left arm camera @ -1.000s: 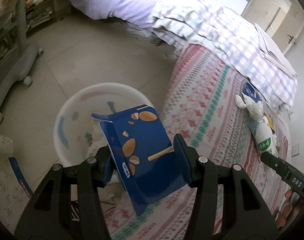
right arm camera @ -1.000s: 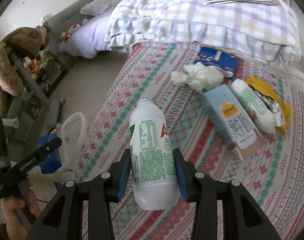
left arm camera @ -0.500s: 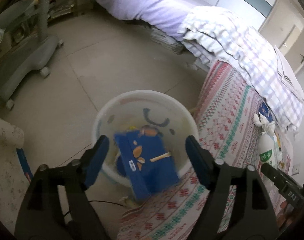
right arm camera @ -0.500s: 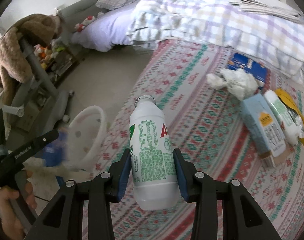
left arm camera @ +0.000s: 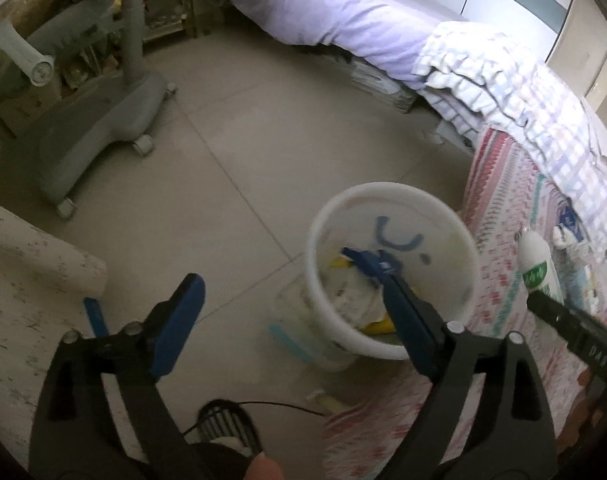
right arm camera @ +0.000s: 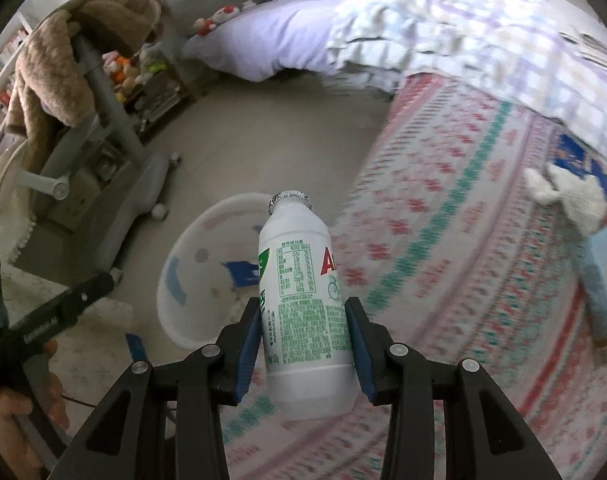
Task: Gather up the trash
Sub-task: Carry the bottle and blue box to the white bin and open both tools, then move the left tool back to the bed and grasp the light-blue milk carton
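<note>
My left gripper is open and empty, just left of a white round trash bin on the floor beside the bed. A blue snack box lies inside the bin on crumpled white trash. My right gripper is shut on a white drink bottle with green print, held upright over the bed edge, with the bin ahead on the left. The bottle also shows in the left wrist view. More trash lies on the patterned bedspread: crumpled white paper and a light blue carton.
A grey wheeled chair base stands on the tiled floor at the left. A purple-covered bed and a checked quilt lie beyond. A pale patterned cushion edge is at the near left.
My left gripper opened and let go of the blue box, which dropped into the bin; it then shifted left. My right gripper carried the bottle left toward the bin.
</note>
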Available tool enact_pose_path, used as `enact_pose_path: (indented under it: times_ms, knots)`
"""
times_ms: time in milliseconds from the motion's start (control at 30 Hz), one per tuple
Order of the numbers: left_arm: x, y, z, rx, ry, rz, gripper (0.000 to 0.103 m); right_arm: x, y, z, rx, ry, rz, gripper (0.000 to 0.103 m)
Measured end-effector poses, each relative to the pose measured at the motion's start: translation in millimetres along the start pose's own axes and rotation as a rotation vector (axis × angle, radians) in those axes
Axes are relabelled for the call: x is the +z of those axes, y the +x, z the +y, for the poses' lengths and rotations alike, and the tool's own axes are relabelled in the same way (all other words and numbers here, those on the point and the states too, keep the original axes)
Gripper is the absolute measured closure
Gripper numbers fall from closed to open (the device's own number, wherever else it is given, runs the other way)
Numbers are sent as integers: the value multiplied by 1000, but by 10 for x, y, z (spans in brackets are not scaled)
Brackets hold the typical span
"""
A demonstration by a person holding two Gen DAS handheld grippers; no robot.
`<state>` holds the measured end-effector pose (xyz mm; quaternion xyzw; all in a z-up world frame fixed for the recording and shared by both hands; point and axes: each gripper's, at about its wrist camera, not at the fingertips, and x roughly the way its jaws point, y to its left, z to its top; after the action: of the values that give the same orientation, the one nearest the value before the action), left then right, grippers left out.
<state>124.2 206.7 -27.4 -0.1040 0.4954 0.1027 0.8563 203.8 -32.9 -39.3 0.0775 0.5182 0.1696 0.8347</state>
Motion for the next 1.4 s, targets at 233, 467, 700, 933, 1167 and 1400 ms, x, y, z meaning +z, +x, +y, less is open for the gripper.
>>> enact_pose_path:
  times_ms: [233,467,700,933,1167,1400]
  knots:
    - [-14,4,155,40,11,-6,6,114,234,316,13,-19,15,61]
    - [-19,-12,200,30,12,-3,6,201,346,448,40,4,13,57]
    - [-41,-60,193,14,11,-8,6,252,198,402,43,37,-20,32]
    - [-42,-79,106,-2,16,-4,6,127,-98,76,-35,29,-35,32]
    - [-48,-129,-97,-30,41,-9,6,-54,-465,-382,-105,57,-59,31]
    - [-76,-154,-358,-61,52,-1,6,-214,-752,-833,-161,110,-83,30]
